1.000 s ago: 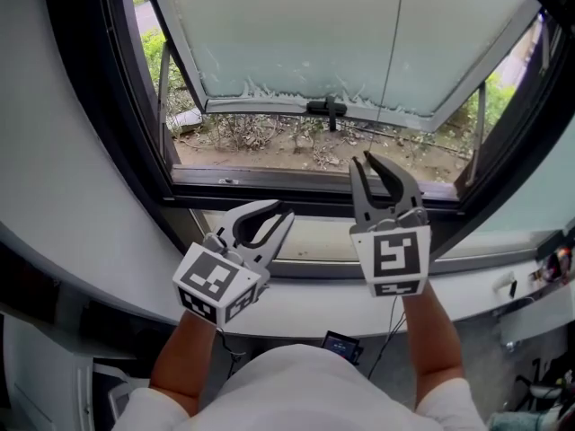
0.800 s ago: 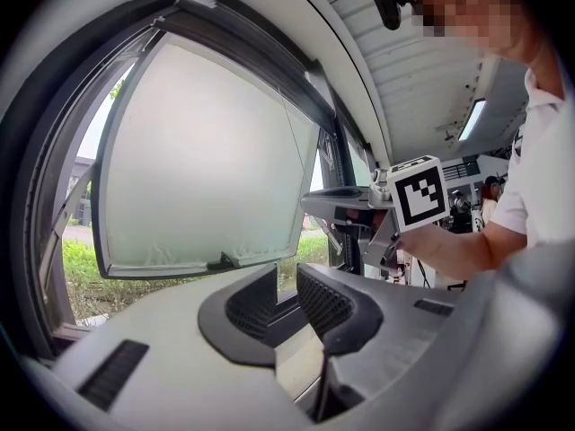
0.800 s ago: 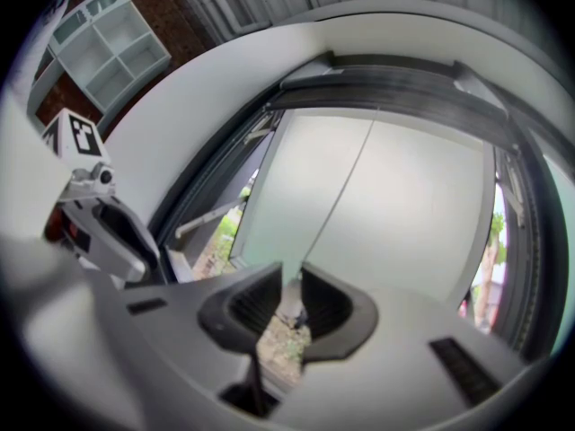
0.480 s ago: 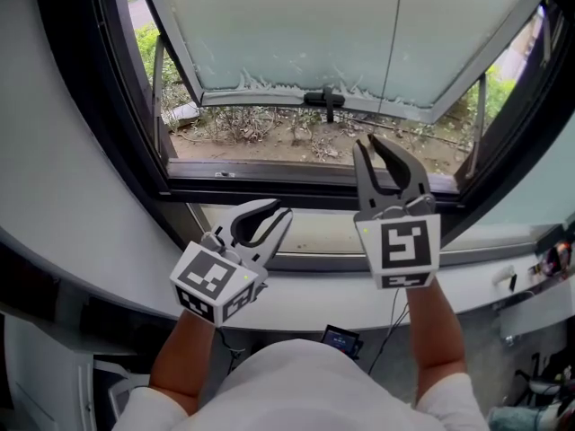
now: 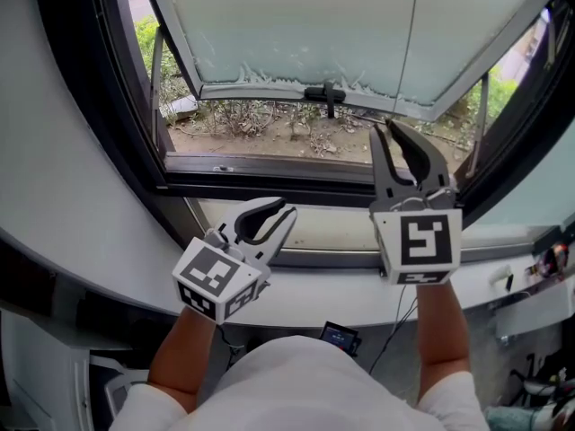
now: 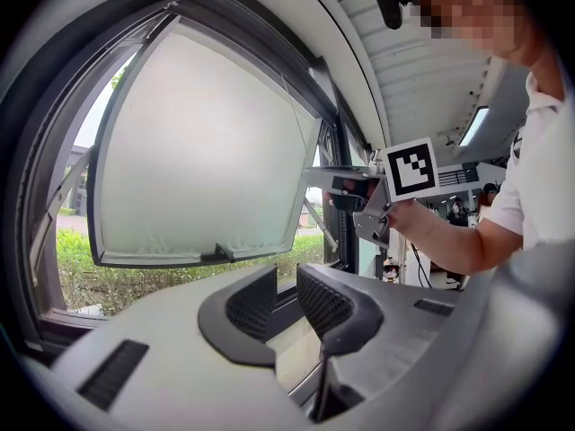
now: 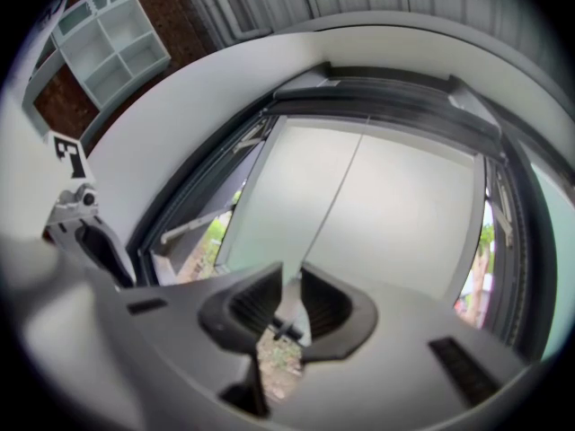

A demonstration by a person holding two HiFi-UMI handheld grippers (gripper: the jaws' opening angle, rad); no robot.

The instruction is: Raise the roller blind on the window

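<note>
**Window station: both grippers empty, cord ahead**

- Left gripper (image 5: pixel 272 215): over the sill (image 5: pixel 314 233), jaws moderately apart, nothing between.
- Right gripper (image 5: pixel 388 131): higher and closer to the window, jaws apart, gripping nothing.
- Thin cord (image 5: pixel 414 34): hangs before the frosted sash (image 5: pixel 296 25), in line with the right gripper's gap.
- Roller blind itself: cannot be made out.
- Scrubby ground (image 5: pixel 269 128): outside.

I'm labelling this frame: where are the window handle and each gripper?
window handle (image 5: pixel 330 95), head view, middle of the black lever.
left gripper (image 5: pixel 282 206), head view, midway between its fingertips.
right gripper (image 5: pixel 386 127), head view, midway between its fingertips.
</note>
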